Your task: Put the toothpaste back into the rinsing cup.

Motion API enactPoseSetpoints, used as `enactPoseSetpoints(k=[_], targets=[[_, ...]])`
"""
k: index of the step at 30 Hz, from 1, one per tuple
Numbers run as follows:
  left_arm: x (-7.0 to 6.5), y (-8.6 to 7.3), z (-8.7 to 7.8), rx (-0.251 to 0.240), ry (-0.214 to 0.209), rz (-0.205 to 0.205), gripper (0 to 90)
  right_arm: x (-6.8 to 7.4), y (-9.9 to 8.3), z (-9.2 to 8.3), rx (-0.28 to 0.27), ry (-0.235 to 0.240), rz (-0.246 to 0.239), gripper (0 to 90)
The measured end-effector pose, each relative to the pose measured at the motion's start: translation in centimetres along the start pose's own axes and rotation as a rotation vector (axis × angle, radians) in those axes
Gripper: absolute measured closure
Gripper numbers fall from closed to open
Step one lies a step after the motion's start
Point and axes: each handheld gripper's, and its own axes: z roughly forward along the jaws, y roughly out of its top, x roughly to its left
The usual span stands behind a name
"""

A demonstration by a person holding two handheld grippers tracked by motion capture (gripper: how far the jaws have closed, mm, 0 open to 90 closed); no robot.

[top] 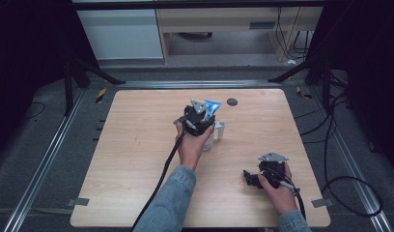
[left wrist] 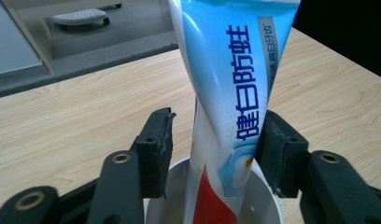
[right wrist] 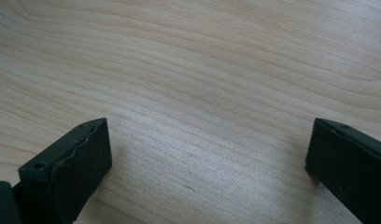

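A blue and white toothpaste tube (left wrist: 230, 70) with a red lower part stands upright in a white cup (left wrist: 269, 198). My left gripper (left wrist: 215, 137) has a jaw on either side of the tube just above the cup's rim. There is a gap between the left pad and the tube, and the right pad sits at the tube's edge. In the high view the left gripper (top: 204, 112) is over the cup (top: 218, 130) at the table's middle, with the tube (top: 213, 106) sticking up beyond it. My right gripper (top: 248, 178) rests low near the front right with its jaws wide apart (right wrist: 209, 144) over bare wood.
The wooden table (top: 137, 145) has a small dark round disc (top: 232, 101) near its far edge. Black cables trail from both grippers over the front edge. Metal rails and dark stands flank the table, with a cabinet beyond.
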Motion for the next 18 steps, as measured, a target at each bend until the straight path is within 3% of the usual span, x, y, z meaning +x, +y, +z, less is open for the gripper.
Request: enactPoseSetpoints(k=[18], targets=[[-0.43, 0.09, -0.93, -0.001, -0.022, 0.007, 26.5, 0.0, 0.0, 0.0, 0.0, -0.001, -0.001, 0.5]])
